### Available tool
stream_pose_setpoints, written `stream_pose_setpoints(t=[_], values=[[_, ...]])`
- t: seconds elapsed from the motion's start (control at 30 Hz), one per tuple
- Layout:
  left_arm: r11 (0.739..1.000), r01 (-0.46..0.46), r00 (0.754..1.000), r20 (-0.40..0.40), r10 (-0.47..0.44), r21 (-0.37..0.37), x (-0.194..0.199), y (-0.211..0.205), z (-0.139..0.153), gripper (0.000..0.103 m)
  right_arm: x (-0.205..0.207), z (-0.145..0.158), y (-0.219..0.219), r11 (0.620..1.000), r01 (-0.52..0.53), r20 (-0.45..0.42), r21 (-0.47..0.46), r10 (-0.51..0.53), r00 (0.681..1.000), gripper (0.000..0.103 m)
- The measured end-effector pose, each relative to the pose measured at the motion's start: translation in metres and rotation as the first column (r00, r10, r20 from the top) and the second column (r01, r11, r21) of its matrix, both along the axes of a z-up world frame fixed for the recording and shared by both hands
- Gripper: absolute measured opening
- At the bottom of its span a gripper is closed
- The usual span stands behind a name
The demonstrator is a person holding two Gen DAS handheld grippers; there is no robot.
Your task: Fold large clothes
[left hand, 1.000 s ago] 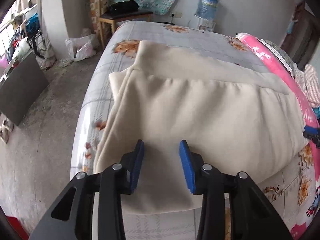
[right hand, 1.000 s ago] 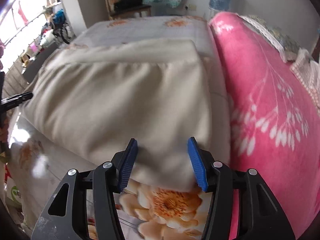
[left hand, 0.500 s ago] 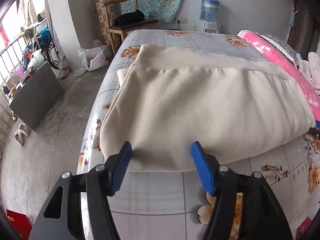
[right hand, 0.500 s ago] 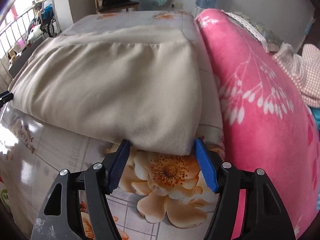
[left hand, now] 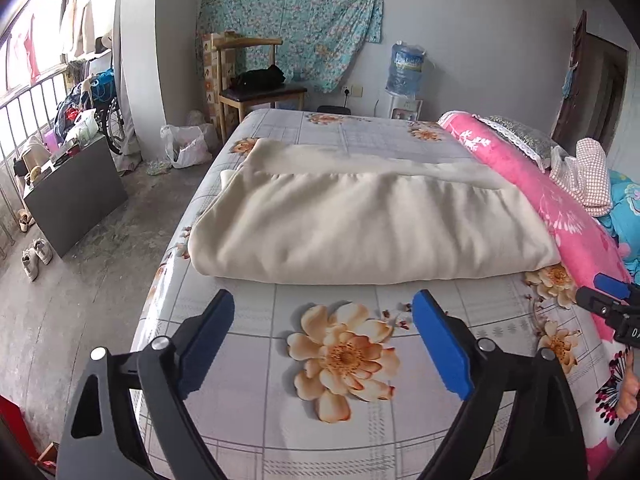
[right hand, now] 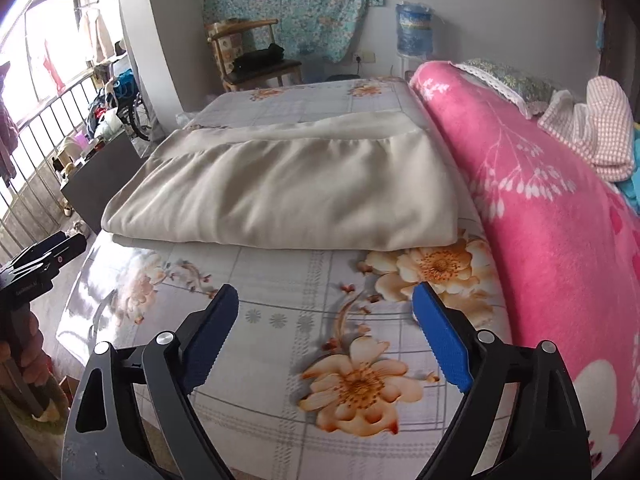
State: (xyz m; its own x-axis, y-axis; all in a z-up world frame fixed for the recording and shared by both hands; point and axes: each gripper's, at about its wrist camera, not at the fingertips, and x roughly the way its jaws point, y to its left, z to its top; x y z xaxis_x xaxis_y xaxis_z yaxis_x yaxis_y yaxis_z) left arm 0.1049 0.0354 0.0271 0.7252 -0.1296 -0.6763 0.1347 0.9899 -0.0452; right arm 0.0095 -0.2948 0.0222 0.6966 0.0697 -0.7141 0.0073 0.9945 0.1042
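Cream fleece garment lay folded on floral bed sheet; left tool, right tool spread, empty, short of garment's near edge. Next likely: regrip for another fold.

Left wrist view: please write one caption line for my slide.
Open left gripper hovers over the floral bed sheet, short of the folded cream cloth.

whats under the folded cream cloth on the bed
The folded cream cloth lies on the floral bedsheet, its right edge against the pink blanket. Whatever is between its layers or beneath it is covered.
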Motion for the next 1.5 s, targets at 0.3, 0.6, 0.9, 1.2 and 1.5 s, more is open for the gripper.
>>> stream_pose_setpoints(t=[0.3,0.6,0.9,1.2,1.5], values=[[0.998,0.032,0.997,0.062,-0.035,0.046,-0.023,-0.043,0.02,0.098,-0.016,0.028,0.042,0.994,0.006,0.08,-0.113,0.003,0.997,0.095],[0.999,0.024,0.999,0.046,-0.026,0.041,-0.025,-0.059,0.024,0.098,-0.019,0.034,0.052,0.979,0.05,0.124,-0.197,-0.025,0.992,0.095],[0.992,-0.015,1.0,0.017,0.013,0.128,-0.02,-0.066,0.023,0.098,-0.018,0.035,0.047,0.974,0.099,0.14,-0.203,-0.071,0.988,0.095],[0.991,-0.061,0.998,0.007,0.061,0.115,-0.021,-0.064,0.024,0.098,-0.019,0.029,0.044,0.976,0.113,0.12,-0.186,-0.092,0.989,0.095],[0.994,-0.063,0.998,0.005,0.063,0.089,-0.023,-0.063,0.028,0.098,-0.018,0.025,0.046,0.977,0.094,0.107,-0.19,-0.074,0.991,0.095]])
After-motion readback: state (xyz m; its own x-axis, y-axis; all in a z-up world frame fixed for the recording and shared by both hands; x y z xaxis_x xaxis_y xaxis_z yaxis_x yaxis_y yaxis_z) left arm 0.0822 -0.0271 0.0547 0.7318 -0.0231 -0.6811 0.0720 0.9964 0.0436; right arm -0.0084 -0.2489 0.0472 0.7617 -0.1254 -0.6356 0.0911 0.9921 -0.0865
